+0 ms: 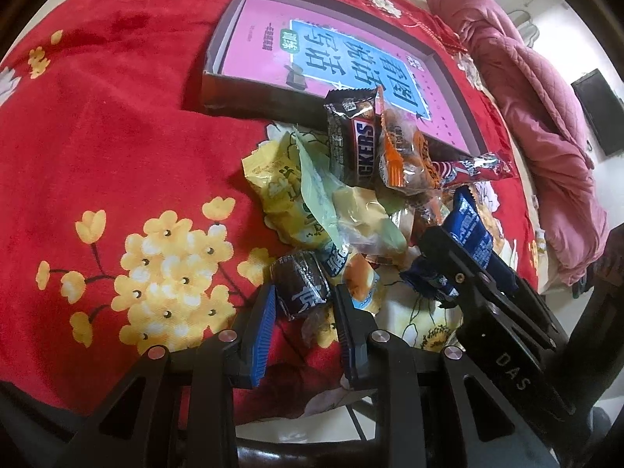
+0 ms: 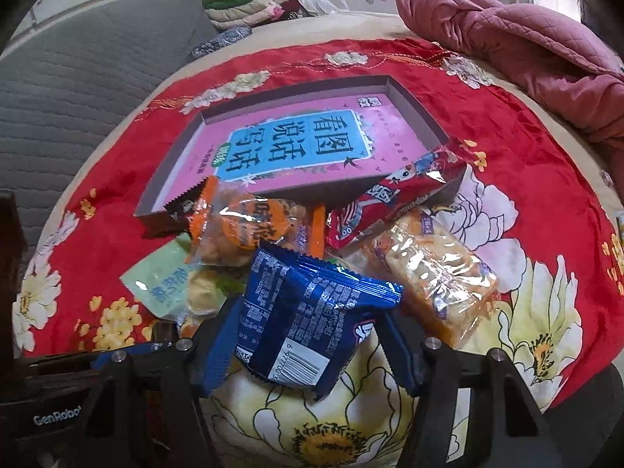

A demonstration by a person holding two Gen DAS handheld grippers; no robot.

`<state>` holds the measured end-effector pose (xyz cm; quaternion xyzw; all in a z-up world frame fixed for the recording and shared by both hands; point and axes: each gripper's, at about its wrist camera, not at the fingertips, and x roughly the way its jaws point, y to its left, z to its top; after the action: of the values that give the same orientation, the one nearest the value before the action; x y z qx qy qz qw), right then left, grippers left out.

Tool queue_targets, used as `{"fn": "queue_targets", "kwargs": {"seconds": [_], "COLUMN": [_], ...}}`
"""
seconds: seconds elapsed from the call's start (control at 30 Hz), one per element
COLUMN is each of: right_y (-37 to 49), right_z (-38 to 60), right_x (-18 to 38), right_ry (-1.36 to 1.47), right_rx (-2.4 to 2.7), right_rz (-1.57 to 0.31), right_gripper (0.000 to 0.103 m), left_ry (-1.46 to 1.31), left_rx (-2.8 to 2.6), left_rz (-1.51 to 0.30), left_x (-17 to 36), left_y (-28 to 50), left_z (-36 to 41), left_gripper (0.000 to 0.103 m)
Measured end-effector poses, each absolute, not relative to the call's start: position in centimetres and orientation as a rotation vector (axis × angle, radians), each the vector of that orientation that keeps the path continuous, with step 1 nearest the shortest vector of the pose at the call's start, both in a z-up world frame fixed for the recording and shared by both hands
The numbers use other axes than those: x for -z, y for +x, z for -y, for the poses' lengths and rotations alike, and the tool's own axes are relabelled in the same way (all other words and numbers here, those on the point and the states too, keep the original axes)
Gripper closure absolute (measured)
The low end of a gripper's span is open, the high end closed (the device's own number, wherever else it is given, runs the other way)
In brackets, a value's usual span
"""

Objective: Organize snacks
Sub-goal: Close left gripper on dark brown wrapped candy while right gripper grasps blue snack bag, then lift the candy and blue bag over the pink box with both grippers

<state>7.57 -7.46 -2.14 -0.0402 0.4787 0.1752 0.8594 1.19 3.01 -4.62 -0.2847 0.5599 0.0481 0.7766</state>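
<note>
Left gripper [image 1: 302,304]: blue ribbed fingers [image 1: 260,325] pinch a small dark brown candy [image 1: 300,286] with white characters, at the near edge of the snack pile. The black body of the neighbouring tool reads "DAS".

Right gripper [image 2: 308,341]: blue ribbed fingers [image 2: 218,345] close on a blue snack packet [image 2: 308,312], held up at the front of the pile; its back shows fine white print and a barcode beginning "6 97700". The tool body at lower left reads "GenRobot".

Snack pile, on a red floral cloth [image 1: 117,136] just in front of the box:
- Snickers bar [image 1: 353,140], dark wrapper, letters "CKERS" legible, leaning against the box's front wall.
- Orange-trimmed clear packet [image 2: 245,226] with a round orange label, resting against the box's front wall.
- Red packet [image 2: 394,195] with a cartoon figure, one end lying over the box's near corner.
- Clear-wrapped golden cake [image 2: 440,277], to the right of the blue packet.
- Pale green packet [image 2: 167,284] with Chinese print, to the left.
- Yellow packet [image 1: 273,191], Chinese print, at the pile's left edge.

Shallow cardboard box [image 2: 413,105]: dark outer walls, holding a pink book [image 2: 296,144] with a blue title panel of large Chinese characters. None of the snacks lies fully inside the box.

Surroundings: pink quilt [image 2: 518,46] bundled behind the cloth; grey padded surface [image 2: 85,89] to the left.
</note>
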Motion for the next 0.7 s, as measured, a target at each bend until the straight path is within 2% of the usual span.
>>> {"fn": "queue_targets", "kwargs": {"seconds": [0.7], "right_y": [7.2], "right_z": [9.1], "right_x": [0.1], "right_ry": [-0.006], "right_rx": [-0.404], "right_rz": [-0.947], "right_gripper": [0.037], "left_ry": [-0.537], "left_rx": [-0.168], "left_rz": [-1.119], "left_x": [0.9], "left_y": [-0.8], "left_z": [-3.4], "left_gripper": [0.073]}}
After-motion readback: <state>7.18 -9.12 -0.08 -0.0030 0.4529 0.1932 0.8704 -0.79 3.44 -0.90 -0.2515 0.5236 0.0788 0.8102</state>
